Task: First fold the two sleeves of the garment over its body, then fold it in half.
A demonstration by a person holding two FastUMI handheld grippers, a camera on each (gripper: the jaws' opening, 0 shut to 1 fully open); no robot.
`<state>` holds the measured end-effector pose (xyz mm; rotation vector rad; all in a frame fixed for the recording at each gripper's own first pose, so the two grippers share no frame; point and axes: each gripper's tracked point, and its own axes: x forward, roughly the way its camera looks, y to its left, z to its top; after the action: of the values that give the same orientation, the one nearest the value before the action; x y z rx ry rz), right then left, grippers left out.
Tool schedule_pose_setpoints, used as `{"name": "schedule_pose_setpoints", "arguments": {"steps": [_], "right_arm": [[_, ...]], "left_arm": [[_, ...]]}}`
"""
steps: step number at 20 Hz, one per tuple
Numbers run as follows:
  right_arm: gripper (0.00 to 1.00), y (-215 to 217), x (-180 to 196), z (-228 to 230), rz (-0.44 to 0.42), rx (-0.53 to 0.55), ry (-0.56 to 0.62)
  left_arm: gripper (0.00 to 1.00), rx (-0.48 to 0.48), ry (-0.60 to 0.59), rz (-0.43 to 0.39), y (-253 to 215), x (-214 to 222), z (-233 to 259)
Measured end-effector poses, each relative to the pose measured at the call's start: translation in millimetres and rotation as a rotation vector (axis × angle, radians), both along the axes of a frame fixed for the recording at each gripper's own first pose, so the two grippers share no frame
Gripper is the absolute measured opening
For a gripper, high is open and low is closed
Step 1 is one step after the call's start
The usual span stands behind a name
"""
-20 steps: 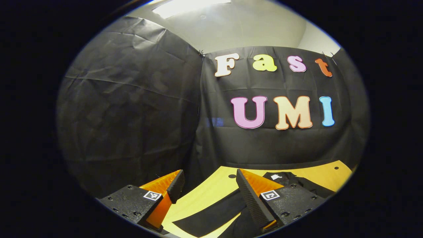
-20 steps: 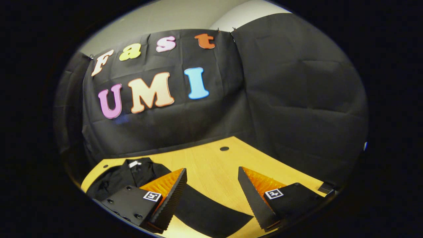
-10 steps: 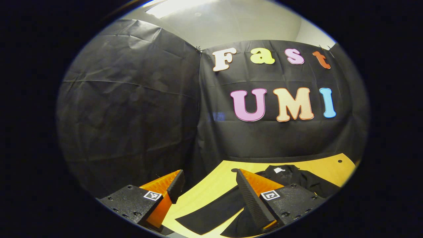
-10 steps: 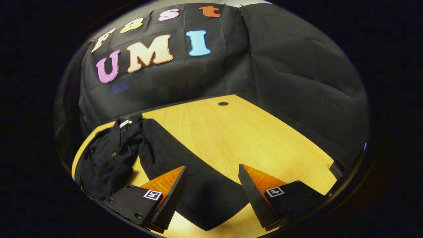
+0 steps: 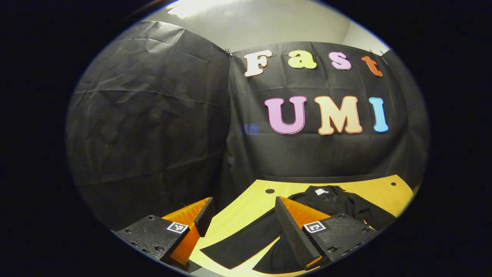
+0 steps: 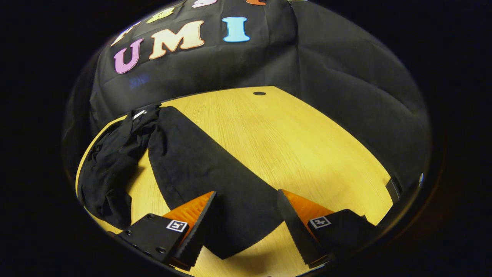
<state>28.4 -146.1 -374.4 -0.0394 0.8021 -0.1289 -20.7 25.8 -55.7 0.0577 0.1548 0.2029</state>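
The black shirt [image 6: 115, 161] lies on the wooden table [image 6: 307, 146], with its collar and a small white label [image 6: 138, 114] toward the far wall; in the right gripper view its body is bunched at the left side of the table, and one long sleeve [image 6: 207, 181] stretches flat from the collar area toward you. The end of this sleeve lies directly in front of your right gripper [image 6: 246, 223] and reaches into the gap between its two fingers; the fingers are spread wide and do not press the cloth, so this gripper holds nothing; whether it touches the sleeve, I cannot tell. In the left gripper view the same shirt [image 5: 342, 204] lies ahead and to the right of your left gripper [image 5: 242, 227]; the other sleeve [image 5: 246, 242] runs flat across the table [image 5: 238, 219] between and just beyond its fingers, and the right finger [image 5: 292, 231] covers part of the shirt body. The left gripper is also spread wide with nothing grasped; it appears above the near edge of the table. A small round hole [image 6: 259, 93] is in the table near the black cloth wall [image 6: 346, 96].
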Motion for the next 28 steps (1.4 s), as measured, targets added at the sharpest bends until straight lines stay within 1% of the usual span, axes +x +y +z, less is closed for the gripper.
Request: {"name": "schedule_pose_setpoints", "arguments": {"steps": [2, 3, 6, 7, 10, 11, 12, 13, 14, 15, 17, 18, 20, 21, 23, 28], "right_arm": [[0.98, -0.8, -1.0, -1.2, 0.007, 0.002, 0.004], [0.94, -0.2, -0.4, -1.2, 0.008, 0.006, 0.006], [0.94, 1.1, 0.0, -2.0, 0.003, 0.009, 0.007], [0.90, 3.3, 2.1, -1.2, 0.001, 0.005, 0.009], [0.67, 11.4, 2.5, -3.4, 0.037, -0.003, 0.021], [0.52, 15.7, 3.5, -2.6, 0.056, -0.004, 0.016], [0.46, 19.2, 3.3, -2.6, 0.070, -0.012, 0.016], [0.28, 20.4, 5.0, -3.5, 0.080, -0.028, 0.009], [0.24, 21.8, 5.1, -3.6, 0.089, -0.043, 0.005], [0.14, 22.4, 6.1, -4.3, 0.092, -0.058, 0.006], [0.09, 23.1, 5.7, -3.6, 0.092, -0.076, 0.021], [0.09, 23.3, 6.3, -2.8, 0.097, -0.077, 0.026], [0.09, 23.9, 6.2, -2.5, 0.102, -0.050, 0.042], [0.06, 23.9, 7.5, -2.7, 0.101, -0.033, 0.052], [0.04, 24.1, 7.5, -3.6, 0.099, -0.009, 0.076], [0.03, 23.8, 11.1, -2.3, 0.157, -0.043, 0.113]], "left_arm": [[0.92, -0.004, 0.009, -0.003, -2.5, -0.8, -2.8], [0.92, -0.008, 0.012, -0.004, -3.8, -0.5, -3.2], [0.93, -0.018, 0.017, -0.014, -9.6, -1.0, -7.7], [0.93, -0.021, 0.016, -0.018, -11.5, -0.3, -7.4], [0.93, -0.027, 0.023, -0.024, -15.7, -0.9, -11.8], [0.93, -0.029, 0.026, -0.025, -17.2, -0.2, -12.1], [0.92, -0.032, 0.028, -0.028, -18.4, -0.9, -14.2], [0.92, -0.035, 0.031, -0.032, -20.1, -0.5, -14.5], [0.93, -0.038, 0.032, -0.036, -21.6, -1.7, -15.8], [0.93, -0.041, 0.030, -0.037, -21.7, -1.1, -14.5], [0.93, -0.044, 0.030, -0.041, -24.9, -1.5, -14.9], [0.92, -0.044, 0.033, -0.042, -25.2, -1.8, -16.7], [0.93, -0.042, 0.036, -0.042, -26.1, -3.1, -17.6], [0.93, -0.043, 0.039, -0.043, -27.6, -2.6, -17.8], [0.92, -0.049, 0.042, -0.052, -31.7, -4.8, -19.6], [0.92, -0.060, 0.055, -0.044, -38.3, -11.6, -26.6]]}}
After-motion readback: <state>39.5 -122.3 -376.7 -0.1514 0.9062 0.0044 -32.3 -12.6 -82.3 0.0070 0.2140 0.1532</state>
